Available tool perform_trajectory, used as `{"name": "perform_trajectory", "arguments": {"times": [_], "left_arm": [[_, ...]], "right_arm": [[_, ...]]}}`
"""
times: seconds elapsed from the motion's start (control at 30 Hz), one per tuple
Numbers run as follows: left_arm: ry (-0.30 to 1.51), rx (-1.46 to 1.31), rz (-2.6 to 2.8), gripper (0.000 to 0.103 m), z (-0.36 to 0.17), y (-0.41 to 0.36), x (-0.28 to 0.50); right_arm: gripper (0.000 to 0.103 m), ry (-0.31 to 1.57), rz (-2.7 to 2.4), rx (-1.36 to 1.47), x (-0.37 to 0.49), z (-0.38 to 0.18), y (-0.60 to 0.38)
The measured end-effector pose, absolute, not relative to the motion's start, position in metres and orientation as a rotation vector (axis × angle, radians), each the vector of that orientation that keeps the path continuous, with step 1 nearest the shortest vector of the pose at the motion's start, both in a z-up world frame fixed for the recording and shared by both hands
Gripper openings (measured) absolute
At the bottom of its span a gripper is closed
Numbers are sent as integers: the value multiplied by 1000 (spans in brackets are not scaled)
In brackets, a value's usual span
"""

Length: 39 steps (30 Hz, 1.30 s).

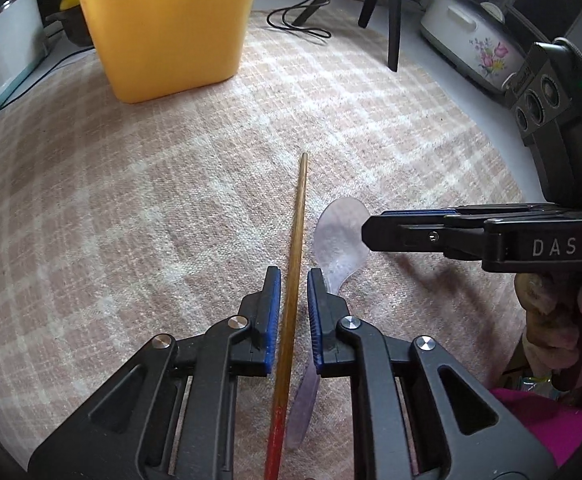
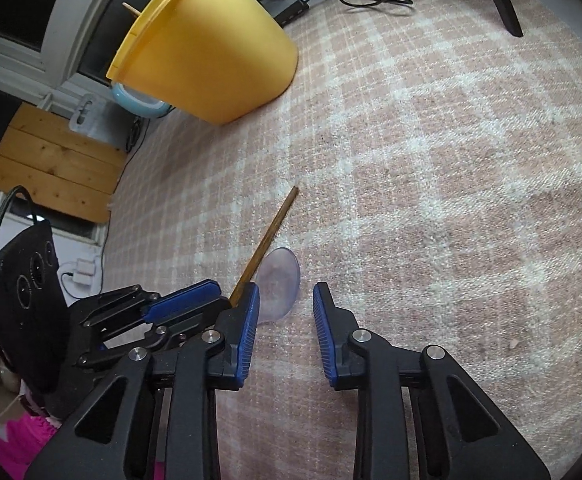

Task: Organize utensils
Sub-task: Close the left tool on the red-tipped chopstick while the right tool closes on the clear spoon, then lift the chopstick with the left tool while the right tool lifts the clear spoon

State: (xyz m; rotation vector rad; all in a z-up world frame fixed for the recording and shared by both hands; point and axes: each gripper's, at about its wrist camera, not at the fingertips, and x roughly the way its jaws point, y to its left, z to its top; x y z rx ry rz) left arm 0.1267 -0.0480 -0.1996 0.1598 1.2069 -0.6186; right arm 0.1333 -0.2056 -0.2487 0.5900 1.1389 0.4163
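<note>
Two-gripper pickup on a checked cloth [image 1: 151, 200], both tools pointing steeply down.

Left gripper [image 1: 293, 280]: its jaws are narrowed around a wooden chopstick [image 1: 297, 236] that runs from 6 to 12 o'clock between the blue pads [image 1: 273, 300]. A thin gap shows on each side of the stick in the left wrist view, so a firm pinch cannot be confirmed; the jaws stand nearly pressed together. The stick's red end lies at 6 o'clock, under the tool.

Right gripper [image 2: 285, 300]: its jaws are partly spread and hold nothing. A clear plastic spoon [image 2: 277, 290] lies on the cloth just beside the chopstick; its bowl sits at the left pad [image 2: 251, 320], not between the pads. In the left wrist view the same gripper [image 1: 367, 228] enters from 3 o'clock with its tip over the spoon's bowl [image 1: 339, 232].

Step in hand, as judged: grasping the two utensils, one per tool. The next move calls for the left jaws to finish clamping the stick, and for the right tool to shift toward 9 o'clock so that the spoon comes between its pads; thin clear plastic lying flat on cloth is likely to slip.

Container: a yellow bin [image 1: 167, 24] stands at 11 o'clock, well apart from the utensils. In the right wrist view, stick ends [image 2: 131, 9] project above its rim [image 2: 159, 4]; the rest of its contents are hidden.
</note>
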Motion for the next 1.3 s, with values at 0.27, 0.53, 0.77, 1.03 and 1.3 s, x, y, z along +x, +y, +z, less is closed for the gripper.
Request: {"name": "perform_trajectory", "arguments": {"times": [0.27,0.53,0.77,1.03,1.3], "left_arm": [[1207,188,-613,6,-207,-51,134],[1201,180,-603,5,-207,-40,139],[1204,178,-595,5,-207,-27,141],[1213,182,-580,5,-209,-32,149],[1192,77,-595,4,-208,-20,157]], "right_arm": [[19,1145,398,615,139,-252,-200],[19,1154,381,602,148,-249,-185],[13,1173,340,510,156,-244,-167],[6,1184,333,391,171,-237,-135],[4,1127,342,334,170,-221,-133]]}}
